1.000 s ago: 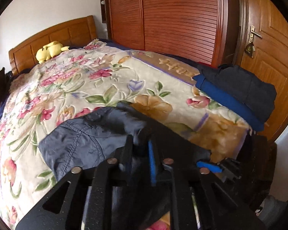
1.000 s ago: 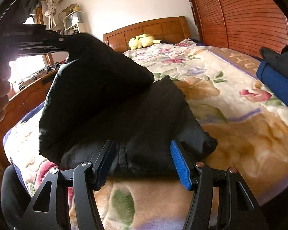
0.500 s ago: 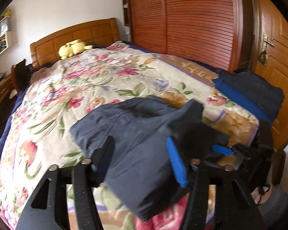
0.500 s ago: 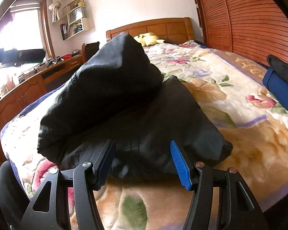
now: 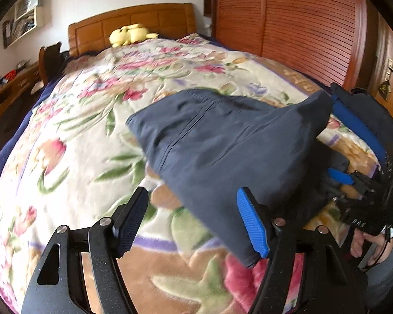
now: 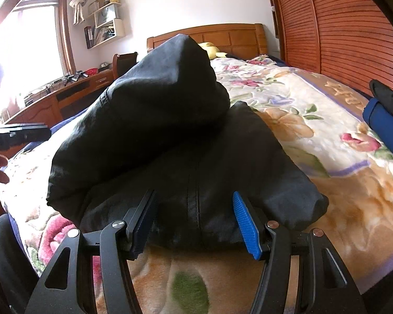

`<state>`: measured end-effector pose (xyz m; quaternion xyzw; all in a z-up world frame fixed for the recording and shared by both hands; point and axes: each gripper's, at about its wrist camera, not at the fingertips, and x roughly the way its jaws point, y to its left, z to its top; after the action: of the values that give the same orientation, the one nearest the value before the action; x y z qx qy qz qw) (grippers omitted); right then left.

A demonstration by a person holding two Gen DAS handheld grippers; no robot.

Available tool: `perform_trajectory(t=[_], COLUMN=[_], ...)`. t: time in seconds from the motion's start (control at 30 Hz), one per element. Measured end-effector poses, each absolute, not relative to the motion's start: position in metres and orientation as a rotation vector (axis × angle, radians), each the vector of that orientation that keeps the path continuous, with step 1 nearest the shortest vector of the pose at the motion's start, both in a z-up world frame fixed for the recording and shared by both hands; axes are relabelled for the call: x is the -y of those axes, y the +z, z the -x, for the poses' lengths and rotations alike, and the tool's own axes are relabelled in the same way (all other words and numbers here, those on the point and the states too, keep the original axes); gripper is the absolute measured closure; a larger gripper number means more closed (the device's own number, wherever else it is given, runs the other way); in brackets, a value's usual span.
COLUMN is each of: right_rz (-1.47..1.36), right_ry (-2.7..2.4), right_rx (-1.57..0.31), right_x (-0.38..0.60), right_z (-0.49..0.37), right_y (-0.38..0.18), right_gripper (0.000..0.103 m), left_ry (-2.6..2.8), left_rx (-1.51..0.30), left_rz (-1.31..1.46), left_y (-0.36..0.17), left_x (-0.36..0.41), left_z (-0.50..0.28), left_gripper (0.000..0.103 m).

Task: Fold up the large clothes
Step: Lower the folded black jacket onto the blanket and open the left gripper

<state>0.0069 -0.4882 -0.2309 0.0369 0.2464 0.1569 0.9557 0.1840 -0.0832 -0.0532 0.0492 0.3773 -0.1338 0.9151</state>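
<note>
A: Where is the garment point(image 5: 222, 141) sitting?

B: It is lying on the floral blanket point(image 5: 73, 136) near the foot of the bed, bunched rather than flat. In the right wrist view its upper layer is humping up into a tall dark mound point(image 6: 154, 99) over a flatter lower layer, and that mound is blocking most of the headboard point(image 6: 238, 36).

A: And the left gripper point(image 5: 194, 222)?

B: Its jaws have just been opening and are standing wide apart. Only blanket is showing between them; the garment's edge is lying behind the blue right pad, and I cannot tell whether it is touching.

A: The right gripper point(image 6: 196, 222)?

B: It is parted too, pointing at the garment's near edge. The fabric with its seam is sitting in the gap between the pads, but whether the pads are pressing on it I cannot tell.

A: What else is lying around?

B: A yellow plush toy point(image 5: 129, 34) is resting by the headboard. A stack of dark and blue folded clothes point(image 5: 364, 120) is sitting at the bed's right edge, just beside the louvred wardrobe point(image 5: 288, 26). A desk point(image 6: 65, 94) with clutter is running under the bright window point(image 6: 28, 41), with a wall shelf point(image 6: 104, 23) above it. In the left wrist view, the right gripper's body and a hand point(image 5: 369, 246) are crowding the garment's right end.
</note>
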Motion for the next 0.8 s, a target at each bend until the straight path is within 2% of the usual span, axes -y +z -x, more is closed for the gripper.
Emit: perform_trajectory(t=[0.33,0.67,0.8], right_rz=[-0.022,0.085,0.133], right_ry=[0.307,0.367,0.422], right_rx=[-0.495,-0.352,-0.356], right_x=[0.487,0.48,0.462], right_z=[-0.01,-0.02,-0.041], right_y=[-0.216,-0.116,-0.093], right_gripper=[0.042,0.042,0.042], left_ry=[-0.238,-0.21,-0.204], left_rx=[-0.81,-0.828,-0.824], left_rz=[-0.028,0.018,0.028], left_y=[-0.079,-0.098,-0.098], left_x=[0.051,0.019,0.011], left_z=[-0.175,-0.168,-0.167], left_gripper=[0.032,0.032,0.032])
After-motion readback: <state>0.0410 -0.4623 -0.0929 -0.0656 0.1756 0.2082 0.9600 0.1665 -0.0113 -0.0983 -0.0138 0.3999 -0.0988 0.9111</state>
